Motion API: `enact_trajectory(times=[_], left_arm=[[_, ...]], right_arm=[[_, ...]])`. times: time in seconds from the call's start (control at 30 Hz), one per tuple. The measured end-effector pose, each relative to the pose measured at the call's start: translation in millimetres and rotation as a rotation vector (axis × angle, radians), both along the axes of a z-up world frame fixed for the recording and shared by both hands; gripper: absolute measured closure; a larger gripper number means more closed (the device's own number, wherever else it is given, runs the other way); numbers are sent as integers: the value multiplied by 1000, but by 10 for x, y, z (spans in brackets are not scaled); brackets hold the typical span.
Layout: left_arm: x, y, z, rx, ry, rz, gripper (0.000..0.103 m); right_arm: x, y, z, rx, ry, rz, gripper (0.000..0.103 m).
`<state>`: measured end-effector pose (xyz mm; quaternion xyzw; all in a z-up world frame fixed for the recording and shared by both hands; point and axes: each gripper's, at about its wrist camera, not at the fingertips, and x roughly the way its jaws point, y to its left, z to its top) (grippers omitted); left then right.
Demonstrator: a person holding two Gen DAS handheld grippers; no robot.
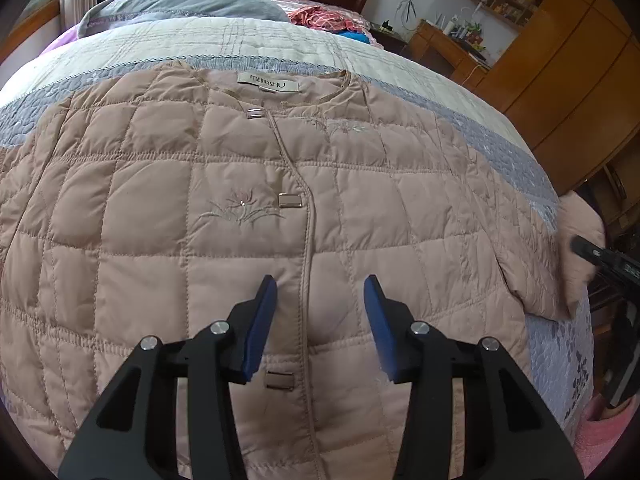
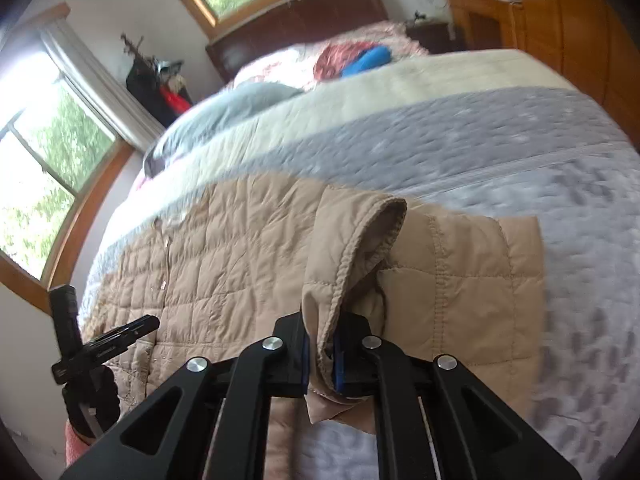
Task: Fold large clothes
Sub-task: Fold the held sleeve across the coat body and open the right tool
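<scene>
A pink-beige quilted jacket (image 1: 248,220) lies front-up on the bed, collar and label at the far side, metal clasps down its front. My left gripper (image 1: 320,292) is open and empty, hovering above the jacket's front closure. My right gripper (image 2: 320,344) is shut on the jacket's sleeve cuff (image 2: 356,240) and holds it raised over the sleeve (image 2: 472,280), which lies on the bed. The right gripper also shows at the right edge of the left wrist view (image 1: 600,258), beside the sleeve (image 1: 576,248). The left gripper's body shows at the left of the right wrist view (image 2: 100,344).
The bed has a grey and cream quilted bedspread (image 1: 280,46). A grey pillow (image 1: 180,2) and red and blue clothes (image 1: 320,18) lie near the headboard. Wooden wardrobes (image 1: 568,72) and a desk (image 1: 444,46) stand on the right. Windows (image 2: 44,160) are on the left.
</scene>
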<state>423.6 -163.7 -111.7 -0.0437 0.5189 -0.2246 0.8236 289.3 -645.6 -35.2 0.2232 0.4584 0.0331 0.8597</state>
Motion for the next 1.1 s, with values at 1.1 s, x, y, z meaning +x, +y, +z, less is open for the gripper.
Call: enact_trajectory(times=[1.1], left_arm=[[-335, -1585, 59, -173, 127, -272, 60]], right_arm=[[-457, -742, -275, -50, 24, -330, 68]])
